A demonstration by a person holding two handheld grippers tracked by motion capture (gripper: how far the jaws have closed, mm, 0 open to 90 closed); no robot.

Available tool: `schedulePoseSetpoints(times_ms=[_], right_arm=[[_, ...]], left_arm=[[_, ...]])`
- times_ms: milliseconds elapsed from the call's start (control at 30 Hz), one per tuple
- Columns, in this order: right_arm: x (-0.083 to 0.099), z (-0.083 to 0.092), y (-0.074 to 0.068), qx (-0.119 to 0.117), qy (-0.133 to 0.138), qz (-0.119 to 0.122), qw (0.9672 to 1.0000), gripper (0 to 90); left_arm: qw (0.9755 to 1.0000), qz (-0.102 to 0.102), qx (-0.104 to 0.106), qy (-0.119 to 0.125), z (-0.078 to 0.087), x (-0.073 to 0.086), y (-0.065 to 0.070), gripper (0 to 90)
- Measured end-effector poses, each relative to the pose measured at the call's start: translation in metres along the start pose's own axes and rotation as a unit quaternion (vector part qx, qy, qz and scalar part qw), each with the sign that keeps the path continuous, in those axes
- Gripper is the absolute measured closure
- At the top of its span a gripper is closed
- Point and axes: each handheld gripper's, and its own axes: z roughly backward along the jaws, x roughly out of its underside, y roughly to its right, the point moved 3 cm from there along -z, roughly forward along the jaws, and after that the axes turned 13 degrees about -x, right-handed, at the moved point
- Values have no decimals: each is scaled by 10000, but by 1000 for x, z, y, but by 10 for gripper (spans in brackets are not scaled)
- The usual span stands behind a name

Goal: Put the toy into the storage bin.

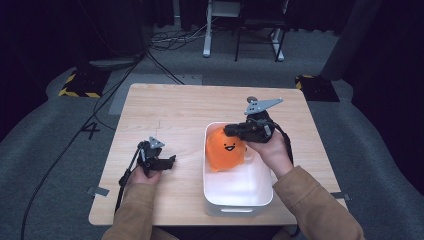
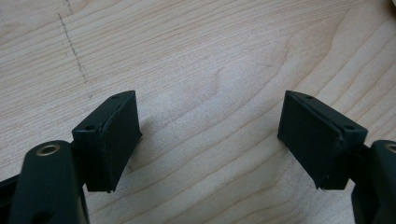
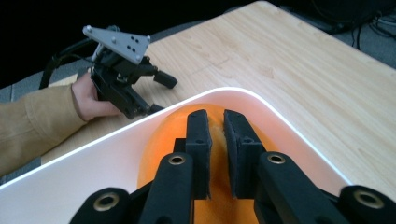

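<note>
The left gripper [image 2: 210, 135] rests low with jaws spread wide; the right gripper [image 3: 215, 140] is raised, jaws nearly together.

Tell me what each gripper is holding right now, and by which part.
The right gripper pinches the orange plush toy at its top, inside the white bin. The left gripper holds nothing; its jaws are wide open over the wooden table.

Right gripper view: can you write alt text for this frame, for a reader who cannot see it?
The right gripper, jaws nearly closed, pinches a fold of an orange plush toy inside a white bin on a wooden table. Beyond the bin, the left gripper, held in a hand, sits open over the table.
</note>
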Motion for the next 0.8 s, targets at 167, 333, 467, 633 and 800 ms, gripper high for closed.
schedulePoseSetpoints(times_ms=[167, 333, 467, 633, 800], right_arm=[[6, -7, 1, 33, -147, -66, 9999, 805], [10, -13, 0, 121, -317, -107, 9994, 802], [13, -17, 0, 175, -434, -108, 9988, 802], [14, -20, 0, 193, -519, -97, 9984, 799], [15, -24, -1, 237, -718, -80, 9971, 790]], left_arm=[[10000, -2, 0, -1, 0, 0, 0, 213], [10000, -1, 1, 0, 0, 0, 0, 213], [10000, -2, 1, 0, 0, 0, 0, 213], [10000, -1, 1, 0, 0, 0, 0, 213], [10000, -2, 3, 0, 0, 0, 0, 212]])
